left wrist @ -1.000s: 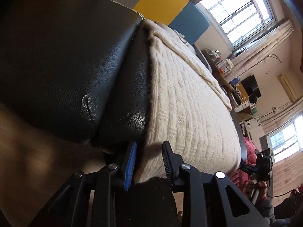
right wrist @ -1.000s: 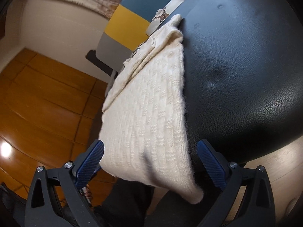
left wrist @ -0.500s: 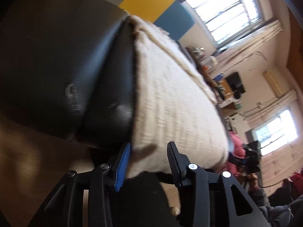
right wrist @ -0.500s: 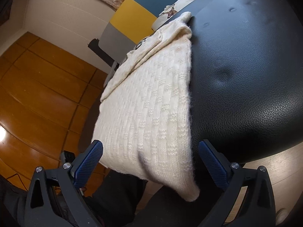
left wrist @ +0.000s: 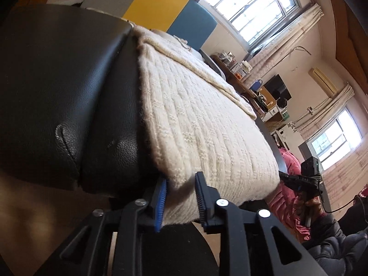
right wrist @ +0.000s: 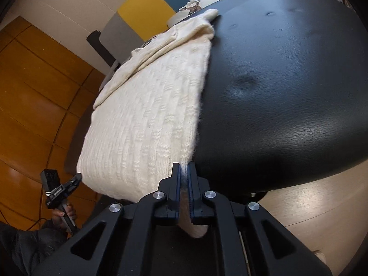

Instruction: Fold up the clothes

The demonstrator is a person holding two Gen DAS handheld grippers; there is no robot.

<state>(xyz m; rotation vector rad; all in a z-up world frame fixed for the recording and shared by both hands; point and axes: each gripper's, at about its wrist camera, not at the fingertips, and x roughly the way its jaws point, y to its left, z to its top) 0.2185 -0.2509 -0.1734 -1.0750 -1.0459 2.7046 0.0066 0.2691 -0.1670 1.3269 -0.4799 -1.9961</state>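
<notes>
A cream knitted sweater (left wrist: 207, 126) (right wrist: 149, 119) lies flat on a black leather seat (left wrist: 57, 80) (right wrist: 287, 80), its hem hanging over the near edge. My left gripper (left wrist: 180, 179) is at the hem's left corner. Its jaws are closing, and the thick folded knit fills the gap, touching both pads. My right gripper (right wrist: 183, 168) is shut on the hem's right corner, with a tail of knit hanging below the fingers. Each wrist view shows the other gripper at the far corner: the right gripper (left wrist: 301, 181) and the left gripper (right wrist: 62, 191), held by a hand.
A chair back with yellow, blue and grey panels (left wrist: 161, 7) (right wrist: 147, 2) stands beyond the seat. A cluttered desk (left wrist: 260, 92) and a pink cloth (left wrist: 292, 163) are on the right of the left wrist view. Wooden floor (right wrist: 34, 80) lies beside the seat.
My right jaws went from wide open around the hem to shut on its corner. My left jaws widened briefly, then narrowed on the hem, and that hand rolled a little.
</notes>
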